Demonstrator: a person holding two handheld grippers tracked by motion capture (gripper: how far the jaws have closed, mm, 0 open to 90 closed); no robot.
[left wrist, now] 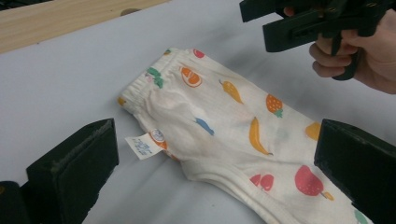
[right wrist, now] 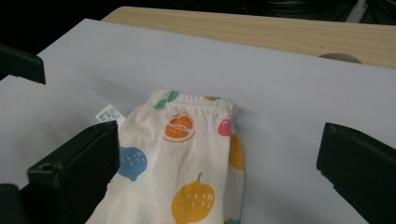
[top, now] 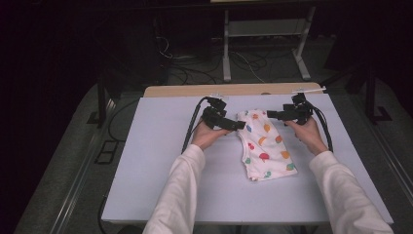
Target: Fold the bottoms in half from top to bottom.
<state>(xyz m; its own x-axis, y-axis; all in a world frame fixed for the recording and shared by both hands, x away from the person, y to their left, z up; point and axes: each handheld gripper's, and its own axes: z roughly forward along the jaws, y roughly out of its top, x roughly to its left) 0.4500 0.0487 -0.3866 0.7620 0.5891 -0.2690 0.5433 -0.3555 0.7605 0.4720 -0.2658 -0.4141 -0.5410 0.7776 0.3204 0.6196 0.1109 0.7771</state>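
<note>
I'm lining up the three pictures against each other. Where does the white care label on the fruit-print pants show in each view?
High view: too small to tell on the fruit-print pants.
Left gripper view: care label lower left of centre, at the pants' edge.
Right gripper view: left of centre, beside the waistband.
Shared landmark: the orange-slice print near the waistband.

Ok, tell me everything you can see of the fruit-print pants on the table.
The fruit-print pants are small, cream, of soft thin cloth printed with coloured fruits. They lie flat and folded lengthwise on the pale table cover, elastic waistband toward the far wooden edge, a white label sticking out at the side. The left gripper and right gripper flank the waistband, jaws open, neither clamped on the cloth.
</note>
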